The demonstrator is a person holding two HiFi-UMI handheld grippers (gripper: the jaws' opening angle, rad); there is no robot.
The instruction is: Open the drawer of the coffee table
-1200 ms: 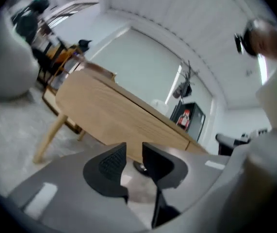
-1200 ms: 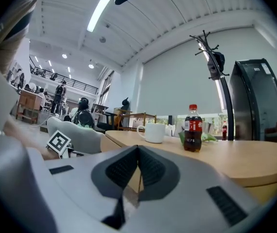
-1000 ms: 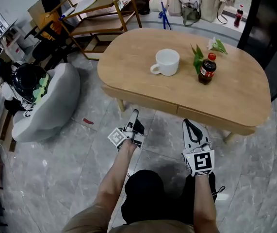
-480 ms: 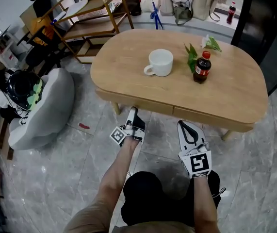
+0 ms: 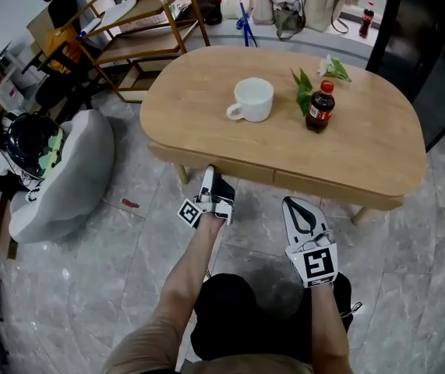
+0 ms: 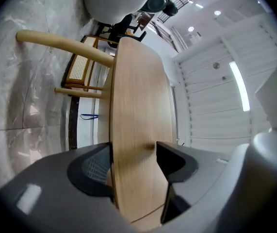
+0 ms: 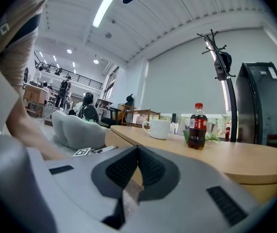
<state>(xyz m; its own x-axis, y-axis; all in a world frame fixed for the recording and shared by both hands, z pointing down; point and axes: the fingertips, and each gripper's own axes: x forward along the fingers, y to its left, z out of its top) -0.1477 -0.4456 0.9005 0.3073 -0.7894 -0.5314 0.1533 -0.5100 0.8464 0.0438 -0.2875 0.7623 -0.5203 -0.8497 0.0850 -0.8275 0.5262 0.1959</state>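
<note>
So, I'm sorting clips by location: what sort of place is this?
Likely a workplace lounge or lab, not a home: wooden coffee table, grey beanbag, high ceiling with strip lights.

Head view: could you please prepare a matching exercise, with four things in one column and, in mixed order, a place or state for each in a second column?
Things:
1. white mug
2. cola bottle
3. right gripper
4. grey beanbag

Places or states:
A. on the floor, at the picture's left of the coffee table
B. upright, next to the green leaves
C. fingers together, nothing between them
D. on the tabletop, handle pointing to the picture's left

Pairs: 1-D, 2-B, 3-C, 4-A
</note>
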